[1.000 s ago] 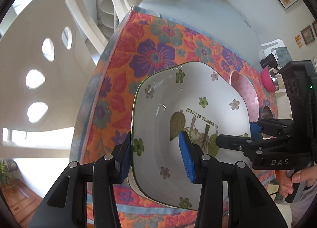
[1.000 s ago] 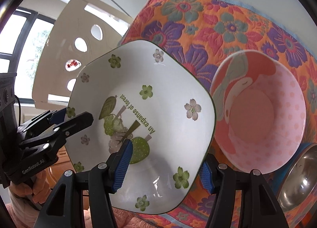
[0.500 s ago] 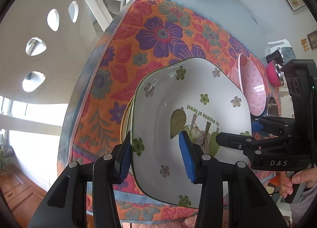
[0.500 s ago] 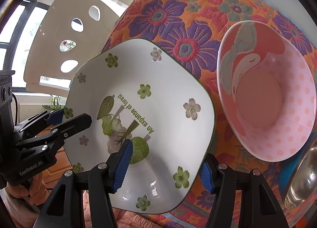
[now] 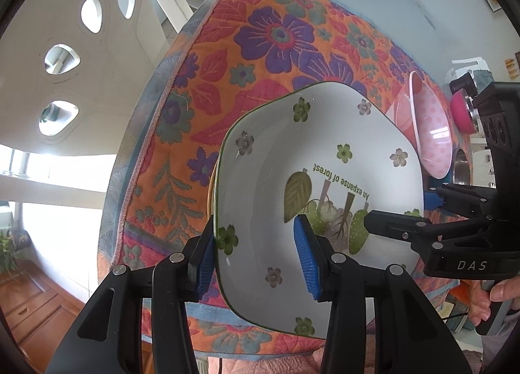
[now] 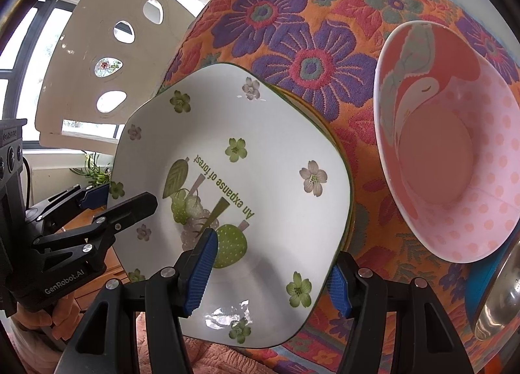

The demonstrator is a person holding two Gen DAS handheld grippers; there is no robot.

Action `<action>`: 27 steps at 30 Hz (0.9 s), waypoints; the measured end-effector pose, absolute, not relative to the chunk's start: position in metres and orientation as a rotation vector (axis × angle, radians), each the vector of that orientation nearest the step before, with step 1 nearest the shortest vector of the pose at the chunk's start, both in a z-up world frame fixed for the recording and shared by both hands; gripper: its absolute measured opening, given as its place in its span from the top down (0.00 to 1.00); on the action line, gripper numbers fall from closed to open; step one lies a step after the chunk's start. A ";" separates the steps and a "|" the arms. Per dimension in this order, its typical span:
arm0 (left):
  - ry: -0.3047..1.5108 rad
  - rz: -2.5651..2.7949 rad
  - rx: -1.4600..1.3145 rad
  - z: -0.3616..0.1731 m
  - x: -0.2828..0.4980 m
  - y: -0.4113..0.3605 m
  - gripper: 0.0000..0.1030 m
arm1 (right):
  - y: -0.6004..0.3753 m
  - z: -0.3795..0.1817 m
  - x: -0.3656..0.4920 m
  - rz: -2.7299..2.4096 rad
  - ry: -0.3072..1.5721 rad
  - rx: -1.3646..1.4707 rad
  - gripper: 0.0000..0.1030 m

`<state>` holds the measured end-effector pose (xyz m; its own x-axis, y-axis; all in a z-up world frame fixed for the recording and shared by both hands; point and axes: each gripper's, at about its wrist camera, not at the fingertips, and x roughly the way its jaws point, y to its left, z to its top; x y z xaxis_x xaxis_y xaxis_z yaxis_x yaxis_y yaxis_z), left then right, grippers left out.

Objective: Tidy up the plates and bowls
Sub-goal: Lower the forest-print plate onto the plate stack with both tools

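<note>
White floral plate gripped from both sides: left gripper pinches its left rim, right gripper clamps the opposite rim. Plate sits over a yellow-rimmed plate on the floral cloth, pink flamingo bowl just beside.

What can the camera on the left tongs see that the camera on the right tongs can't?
Only the left wrist view shows a pink round thing at the far right and a hand holding the right tongs. Only the right wrist view shows the flamingo painted inside the pink bowl, and the left tongs. Both show the white flowered plate gripped from two sides, over the flowery cloth.
</note>
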<state>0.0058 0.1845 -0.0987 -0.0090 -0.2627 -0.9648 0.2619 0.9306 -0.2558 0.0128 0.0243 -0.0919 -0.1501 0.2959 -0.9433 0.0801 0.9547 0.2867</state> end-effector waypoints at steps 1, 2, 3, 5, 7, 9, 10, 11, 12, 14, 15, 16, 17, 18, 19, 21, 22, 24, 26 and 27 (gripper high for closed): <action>1.529 -0.411 0.007 -0.100 0.006 0.184 0.60 | 0.024 -0.093 0.013 0.192 1.721 0.285 0.41; 1.531 -0.405 0.014 -0.101 0.006 0.183 0.60 | 0.025 -0.093 0.013 0.192 1.723 0.283 0.41; 1.533 -0.400 0.024 -0.102 0.006 0.181 0.60 | 0.026 -0.094 0.013 0.192 1.725 0.279 0.41; 1.524 -0.395 0.053 -0.102 0.005 0.178 0.60 | 0.027 -0.095 0.013 0.191 1.729 0.275 0.41; 1.522 -0.393 0.062 -0.103 0.005 0.178 0.60 | 0.028 -0.097 0.013 0.184 1.731 0.278 0.41; 1.532 -0.395 0.060 -0.105 0.006 0.178 0.60 | 0.029 -0.098 0.013 0.174 1.735 0.280 0.41; 1.534 -0.396 0.065 -0.105 0.006 0.178 0.60 | 0.030 -0.099 0.013 0.169 1.737 0.280 0.41; 1.536 -0.397 0.071 -0.106 0.005 0.178 0.60 | 0.031 -0.099 0.013 0.165 1.738 0.278 0.41; 1.542 -0.398 0.077 -0.107 0.004 0.177 0.60 | 0.031 -0.100 0.013 0.160 1.739 0.278 0.41; 1.551 -0.399 0.077 -0.110 0.003 0.176 0.60 | 0.032 -0.100 0.013 0.153 1.740 0.277 0.41; 1.557 -0.398 0.074 -0.112 0.002 0.176 0.60 | 0.032 -0.100 0.013 0.148 1.740 0.278 0.41; 1.564 -0.397 0.075 -0.113 0.001 0.175 0.60 | 0.032 -0.100 0.013 0.139 1.739 0.281 0.41; 1.565 -0.398 0.079 -0.114 0.000 0.174 0.60 | 0.032 -0.100 0.012 0.133 1.739 0.282 0.41; 1.564 -0.400 0.085 -0.115 0.000 0.173 0.60 | 0.032 -0.100 0.012 0.124 1.739 0.283 0.41; 1.566 -0.402 0.090 -0.115 -0.001 0.172 0.60 | 0.032 -0.101 0.012 0.114 1.740 0.283 0.41; 1.573 -0.407 0.089 -0.117 -0.002 0.171 0.60 | 0.030 -0.100 0.011 0.104 1.743 0.281 0.41; 1.574 -0.409 0.089 -0.117 -0.001 0.170 0.60 | 0.030 -0.101 0.009 0.101 1.743 0.281 0.41; 1.572 -0.411 0.085 -0.117 -0.001 0.172 0.60 | 0.030 -0.100 0.008 0.096 1.742 0.291 0.41; 1.567 -0.414 0.082 -0.117 -0.002 0.172 0.60 | 0.031 -0.101 0.007 0.091 1.742 0.296 0.41; 1.565 -0.414 0.082 -0.117 -0.002 0.172 0.60 | 0.031 -0.101 0.007 0.089 1.742 0.296 0.41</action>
<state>-0.0016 0.1722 -0.1174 -0.0470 -0.2040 -0.9778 0.3060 0.9289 -0.2085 0.0069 0.0309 -0.1013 -0.1631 0.2465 -0.9553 0.1481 0.9634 0.2233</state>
